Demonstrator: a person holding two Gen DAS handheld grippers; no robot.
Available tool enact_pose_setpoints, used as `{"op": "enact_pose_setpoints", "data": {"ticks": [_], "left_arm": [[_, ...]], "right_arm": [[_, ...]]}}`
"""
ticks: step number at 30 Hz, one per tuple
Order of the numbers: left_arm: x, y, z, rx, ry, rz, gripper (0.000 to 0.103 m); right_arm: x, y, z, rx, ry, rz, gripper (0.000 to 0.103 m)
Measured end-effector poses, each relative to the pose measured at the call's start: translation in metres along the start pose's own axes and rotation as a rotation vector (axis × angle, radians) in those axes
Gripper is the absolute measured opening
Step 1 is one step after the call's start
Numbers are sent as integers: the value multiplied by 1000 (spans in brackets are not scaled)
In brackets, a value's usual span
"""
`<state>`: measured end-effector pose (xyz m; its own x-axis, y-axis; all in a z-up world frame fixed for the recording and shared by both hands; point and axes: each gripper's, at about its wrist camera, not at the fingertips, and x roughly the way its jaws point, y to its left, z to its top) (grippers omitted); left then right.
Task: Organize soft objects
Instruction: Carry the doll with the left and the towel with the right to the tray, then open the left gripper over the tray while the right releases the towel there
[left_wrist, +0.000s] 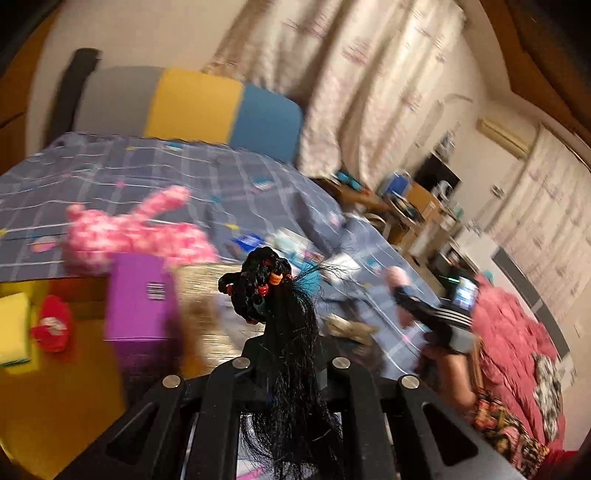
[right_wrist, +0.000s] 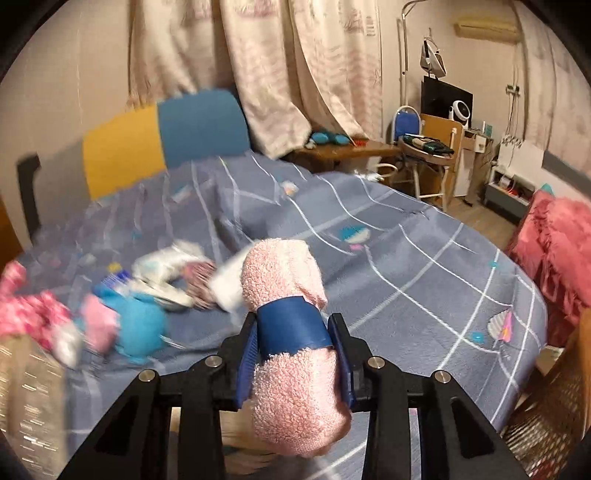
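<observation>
Item: black hair wig (left_wrist: 284, 314), clamped in my left gripper (left_wrist: 286, 354) jaws, above the bed (right_wrist: 424, 266). Item: rolled pink towel (right_wrist: 288, 332), blue-banded, pinched by my right gripper (right_wrist: 293, 339). Advice: keep both grips firm; release over the basket (left_wrist: 207, 295).

We've got a black hair bundle (left_wrist: 275, 295), curly at the top with small red and orange beads, long strands hanging straight down. Up in the right view there's a rolled pink towel (right_wrist: 291, 354), fluffy terry, banded round the middle by a blue strip, standing tilted. On the bed we see a pink-and-white speckled plush (left_wrist: 125, 229) sprawled flat, blurred. Further along lie a blue plush (right_wrist: 138, 326), a small pink soft piece (right_wrist: 98, 326) just beside it, and crumpled white cloth (right_wrist: 166, 266) nearby.
</observation>
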<state>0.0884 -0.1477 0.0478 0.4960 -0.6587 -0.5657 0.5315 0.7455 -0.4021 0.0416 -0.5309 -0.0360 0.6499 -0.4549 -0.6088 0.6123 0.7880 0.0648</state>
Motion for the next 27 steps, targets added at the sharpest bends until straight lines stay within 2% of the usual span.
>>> {"op": "enact_pose_setpoints", "data": {"ticks": [6, 11, 13, 15, 20, 23, 27], "left_arm": [[-22, 80, -4, -139, -24, 85, 10], [-29, 143, -13, -201, -14, 211, 10], [-31, 167, -17, -229, -5, 230, 10], [-28, 189, -23, -254, 9, 276, 11], [-18, 234, -36, -314, 56, 320, 11], [-12, 246, -39, -305, 81, 340, 11], [-1, 262, -36, -293, 128, 381, 11]], "right_arm": [[-52, 56, 10, -7, -45, 182, 38], [-96, 129, 5, -68, -54, 368, 38], [-112, 160, -2, -104, -47, 437, 38], [-124, 194, -11, -141, -27, 497, 38], [-141, 269, -39, -164, 86, 646, 38], [-149, 311, -57, -202, 134, 708, 38], [-158, 359, -82, -267, 174, 743, 38]]}}
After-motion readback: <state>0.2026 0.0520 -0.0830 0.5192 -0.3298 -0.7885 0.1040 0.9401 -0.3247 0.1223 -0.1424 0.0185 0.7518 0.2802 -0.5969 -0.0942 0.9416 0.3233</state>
